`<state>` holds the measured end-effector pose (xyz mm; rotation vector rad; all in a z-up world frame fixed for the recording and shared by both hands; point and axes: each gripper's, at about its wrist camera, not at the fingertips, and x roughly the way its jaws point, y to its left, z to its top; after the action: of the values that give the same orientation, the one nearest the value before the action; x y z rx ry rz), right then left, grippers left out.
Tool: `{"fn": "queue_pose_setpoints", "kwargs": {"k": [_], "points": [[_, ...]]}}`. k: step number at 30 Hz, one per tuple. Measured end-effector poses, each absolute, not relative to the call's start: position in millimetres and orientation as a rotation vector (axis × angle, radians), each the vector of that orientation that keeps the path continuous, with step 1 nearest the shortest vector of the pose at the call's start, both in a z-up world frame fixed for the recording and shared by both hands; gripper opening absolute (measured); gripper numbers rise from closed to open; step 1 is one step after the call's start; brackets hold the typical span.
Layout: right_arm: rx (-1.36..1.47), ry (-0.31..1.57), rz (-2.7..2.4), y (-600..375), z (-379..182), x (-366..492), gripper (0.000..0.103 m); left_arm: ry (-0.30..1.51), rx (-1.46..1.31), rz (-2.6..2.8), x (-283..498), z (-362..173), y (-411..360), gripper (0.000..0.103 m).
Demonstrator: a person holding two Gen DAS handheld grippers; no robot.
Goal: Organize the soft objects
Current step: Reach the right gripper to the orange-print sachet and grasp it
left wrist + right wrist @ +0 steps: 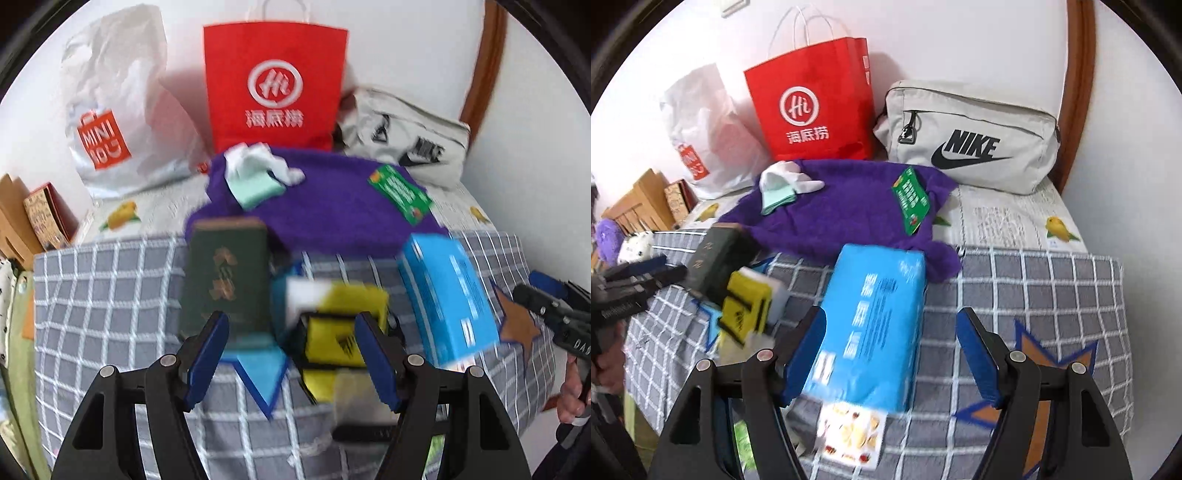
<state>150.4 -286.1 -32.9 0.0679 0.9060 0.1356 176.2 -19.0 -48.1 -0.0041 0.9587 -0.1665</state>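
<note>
A purple towel [332, 210] [842, 210] lies crumpled on the bed, with white and mint socks [255, 173] [783, 184] and a green packet [400, 192] [911, 199] on it. In front of it on the checked quilt [110, 295] [1034, 288] lie a dark green book [225, 273] [716, 254], a yellow and black packet [343, 321] [750, 306] and a blue tissue pack [447, 295] [871, 325]. My left gripper [291, 358] [635, 284] hovers open over the yellow packet. My right gripper [892, 354] [554, 314] stands open over the tissue pack, its right finger apart from it.
Against the wall stand a white plastic bag [110, 110] [705, 136], a red paper bag [273, 85] [812, 103] and a grey pouch [406, 136] [971, 136]. A fruit-printed card [849, 432] lies near the quilt's front edge. Plush toys [613, 240] and cardboard boxes [22, 221] sit left.
</note>
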Motion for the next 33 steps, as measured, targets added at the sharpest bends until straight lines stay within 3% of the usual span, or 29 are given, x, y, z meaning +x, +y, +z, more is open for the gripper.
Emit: {"fn": "queue_pose_setpoints", "kwargs": {"k": [11,26,33], "points": [[0.052,0.927,0.173,-284.5,-62.8,100.3,0.073,1.025,0.006,-0.270,117.0,-82.1,-51.0,0.072],[0.038,1.056,0.233,-255.9,-137.2,103.0,0.073,1.068,-0.067,-0.193,110.2,-106.2,-14.5,0.072],[-0.051,1.022,0.204,-238.8,-147.5,102.9,0.084,1.069,-0.095,-0.194,113.9,-110.0,-5.2,0.072]]}}
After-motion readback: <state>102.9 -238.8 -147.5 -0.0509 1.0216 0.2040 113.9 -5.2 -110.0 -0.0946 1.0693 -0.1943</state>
